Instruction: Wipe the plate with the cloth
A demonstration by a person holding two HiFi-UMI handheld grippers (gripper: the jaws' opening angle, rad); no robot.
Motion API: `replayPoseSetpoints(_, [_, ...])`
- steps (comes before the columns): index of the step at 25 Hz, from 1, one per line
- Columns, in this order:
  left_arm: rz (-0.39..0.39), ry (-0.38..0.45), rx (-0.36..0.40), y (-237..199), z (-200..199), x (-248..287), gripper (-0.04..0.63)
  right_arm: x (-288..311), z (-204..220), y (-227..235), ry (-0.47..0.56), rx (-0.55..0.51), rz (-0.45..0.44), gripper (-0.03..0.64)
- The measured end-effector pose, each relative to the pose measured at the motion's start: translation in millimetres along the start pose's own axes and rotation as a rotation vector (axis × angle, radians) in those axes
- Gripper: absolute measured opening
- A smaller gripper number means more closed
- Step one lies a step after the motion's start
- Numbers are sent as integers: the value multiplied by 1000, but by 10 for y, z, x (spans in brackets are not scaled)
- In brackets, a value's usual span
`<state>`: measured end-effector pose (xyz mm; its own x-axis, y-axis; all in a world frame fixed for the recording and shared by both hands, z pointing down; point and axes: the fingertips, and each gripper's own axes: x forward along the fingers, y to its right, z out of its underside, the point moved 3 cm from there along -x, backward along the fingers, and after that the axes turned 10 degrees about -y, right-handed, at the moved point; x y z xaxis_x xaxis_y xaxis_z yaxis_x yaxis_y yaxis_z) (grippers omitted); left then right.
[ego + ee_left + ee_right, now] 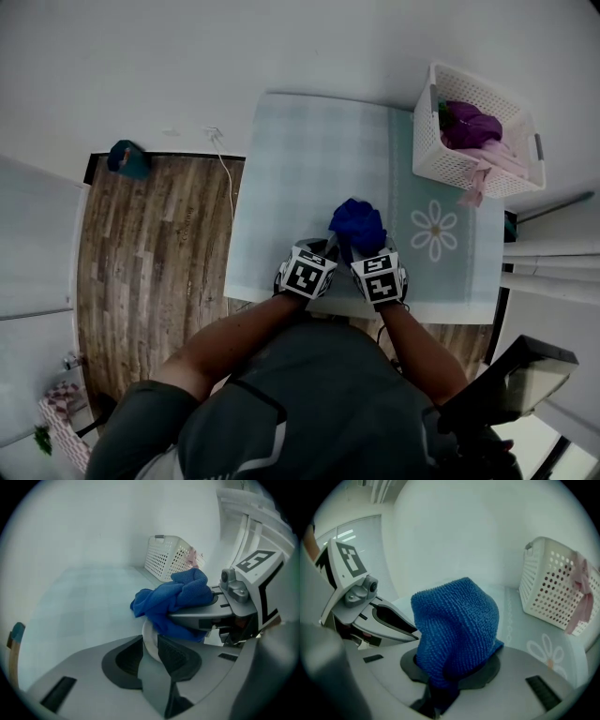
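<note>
Gripping the rim of the white plate (149,639), the left claw (151,647) has its pads closed on either side of the edge, and only a sliver of plate pokes out between the jaws. Right beside it, the right claw (450,670) is clamped on the blue terry cloth (454,630). The cloth bunches up out of the jaws in a tall wad and lies against the plate, hiding most of it. Both claws sit close together over the near edge of the worktop (300,159), which is covered in a pale checked sheet with a daisy print (434,230). Out at the far right corner stands a white perforated basket (427,141), with a purple garment (469,124) piled inside and a pink garment (475,187) hanging over its rim. Wooden floor (150,244) shows off to the left.
</note>
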<state>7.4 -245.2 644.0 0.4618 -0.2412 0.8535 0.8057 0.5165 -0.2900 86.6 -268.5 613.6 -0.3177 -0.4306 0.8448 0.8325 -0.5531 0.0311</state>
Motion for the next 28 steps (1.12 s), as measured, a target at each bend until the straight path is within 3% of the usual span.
replayPoseSetpoints(8, [15,23,-20,13,21,-22,104,-270,341,490,-15,124,86,104])
replayPoseSetpoints(12, [55,5,-108,-2,33,-3,103,-366,332,554,-7,203,91,104])
replayPoseSetpoints(15, [108,12,-138,-5,47,-27,101,-460,140,387,50,156,39,104])
replayPoseSetpoints(17, [135,38,-159,-29,65,-69,101,-453,-15,137,89,92,-43,104])
replayPoseSetpoints(21, [114,46,-132,-77,104,-130,101,-241,-153,-340,103,64,-220,104])
replayPoseSetpoints(23, [120,37,-115,-70,108,-131,101,-128,-121,-424,69,59,-224,104])
replayPoseSetpoints(28, [105,23,-65,-86,107,-139,100,-67,76,-215,-13,50,-122,104])
